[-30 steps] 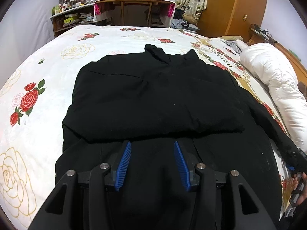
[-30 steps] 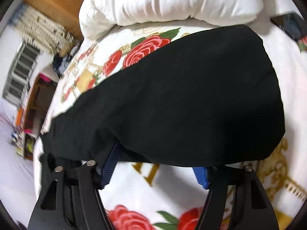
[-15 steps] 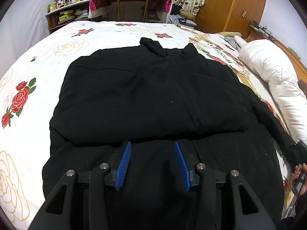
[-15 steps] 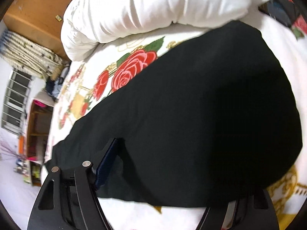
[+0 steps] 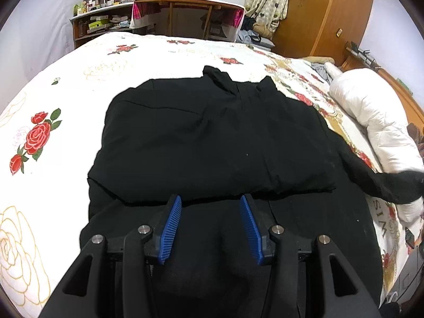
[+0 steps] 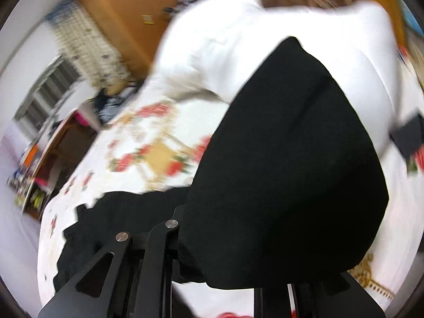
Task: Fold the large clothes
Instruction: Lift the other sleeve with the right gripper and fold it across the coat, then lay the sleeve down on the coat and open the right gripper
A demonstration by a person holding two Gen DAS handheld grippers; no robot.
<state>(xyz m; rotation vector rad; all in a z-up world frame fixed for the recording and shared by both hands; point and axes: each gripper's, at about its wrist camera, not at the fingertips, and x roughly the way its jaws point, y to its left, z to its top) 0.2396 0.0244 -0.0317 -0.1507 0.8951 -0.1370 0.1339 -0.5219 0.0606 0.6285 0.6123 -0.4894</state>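
Note:
A large black garment (image 5: pixel 212 143) lies on the rose-print bed sheet (image 5: pixel 53 92), its top part folded down over the body. My left gripper (image 5: pixel 210 198) hovers over the near part of it, blue pads (image 5: pixel 172 225) apart with nothing pinched between them. The garment's right sleeve (image 5: pixel 392 185) is raised off the bed at the right edge. In the blurred right wrist view that sleeve (image 6: pixel 291 172) drapes over my right gripper (image 6: pixel 225 251) and hides its fingertips. The jaws are closing on the fabric and carry it.
A rolled white duvet (image 5: pixel 371 111) lies along the bed's right side, just behind the lifted sleeve. A dark flat object (image 6: pixel 409 137) lies on the sheet near it. A desk (image 5: pixel 185 8), a cluttered shelf (image 5: pixel 98 23) and a wooden wardrobe (image 5: pixel 326 13) stand beyond the bed.
My right gripper has shut on the sleeve end and risen with it, so the sleeve now hangs off the bed. The left gripper has hardly moved.

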